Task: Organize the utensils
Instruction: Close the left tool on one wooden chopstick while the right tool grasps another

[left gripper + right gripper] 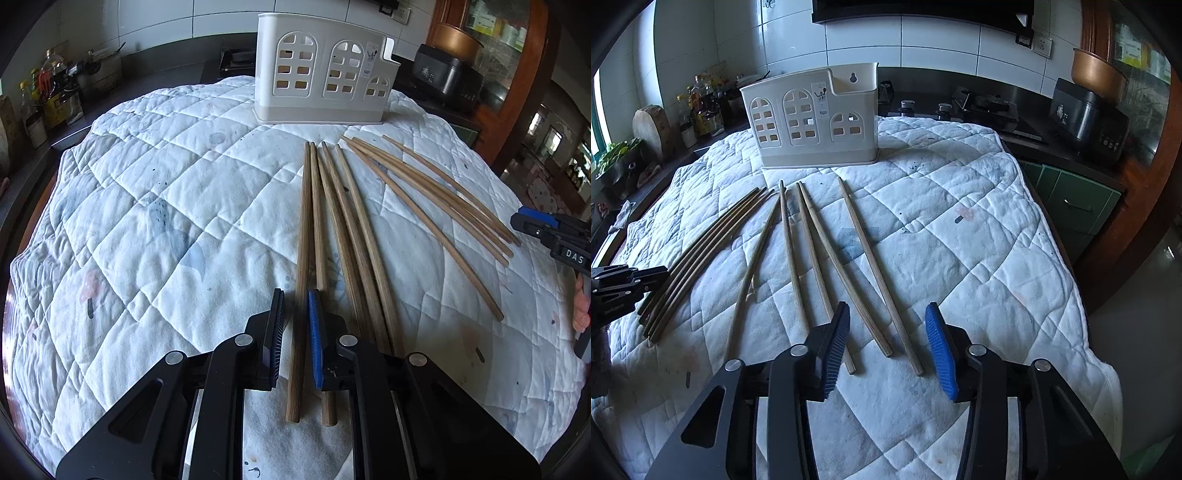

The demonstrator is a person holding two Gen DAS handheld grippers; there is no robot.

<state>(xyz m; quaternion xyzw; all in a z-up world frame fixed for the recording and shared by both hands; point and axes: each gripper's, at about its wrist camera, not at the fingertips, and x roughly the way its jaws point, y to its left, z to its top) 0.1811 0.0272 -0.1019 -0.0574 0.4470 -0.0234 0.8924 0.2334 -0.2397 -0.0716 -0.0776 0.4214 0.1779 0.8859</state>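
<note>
Several wooden chopsticks lie on a white quilted cloth in front of a white plastic utensil holder [321, 74], which also shows in the right wrist view [816, 122]. My left gripper [297, 325] has its jaws narrowly apart around the leftmost chopstick [301, 280], which lies between the pads; whether they press it I cannot tell. Other chopsticks [436, 199] fan out to the right. My right gripper [886, 347] is open, its pads either side of two chopstick ends [879, 280]. The left gripper shows at the left edge of the right wrist view [624, 284].
The quilted cloth [166, 206] covers a counter. Bottles and jars [701, 107] stand at the back left, a stove [982, 107] and a dark cooker [1086, 118] at the back right. The cloth's right edge [1082, 295] drops off to the floor.
</note>
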